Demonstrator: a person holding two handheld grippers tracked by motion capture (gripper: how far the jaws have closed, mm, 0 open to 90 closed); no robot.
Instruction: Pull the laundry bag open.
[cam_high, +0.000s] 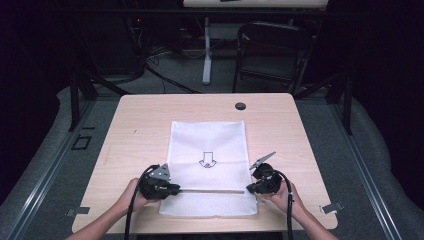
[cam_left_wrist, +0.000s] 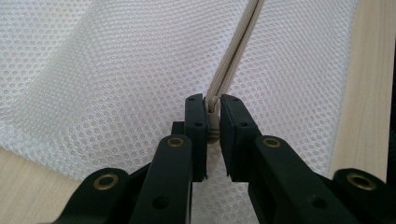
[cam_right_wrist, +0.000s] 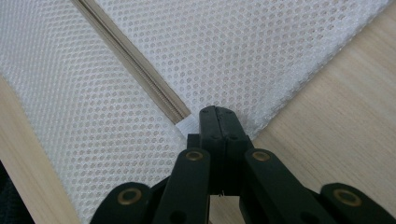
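I have a white mesh bag (cam_high: 207, 167) lying flat in the middle of the light wooden table (cam_high: 130, 130), its long axis running from my edge of the table toward the far edge, so the short sides face me and the far side. A beige zipper (cam_high: 210, 190) crosses the bag near my end, running left to right, square to that long axis. On the upper face of the bag is a printed outline arrow (cam_high: 207, 161) whose head points toward me, at the zipper; there is no lettering or brand that I can read anywhere on the bag. My left gripper (cam_high: 172, 189) sits at the left end of the zipper, and in the left gripper view its jaws are closed around the small grey zipper pull (cam_left_wrist: 213, 122), with the zipper's beige tape running up and away from the tips. My right gripper (cam_high: 248, 190) is at the right end of the zipper, near the bag's right edge; in the right gripper view its jaws are pressed together on the mesh at the bag's edge (cam_right_wrist: 243, 122), just beside the white end tab (cam_right_wrist: 187, 125) of the zipper. A small dark round cap (cam_high: 240, 106) sits in the table near its far edge, well apart from the bag.
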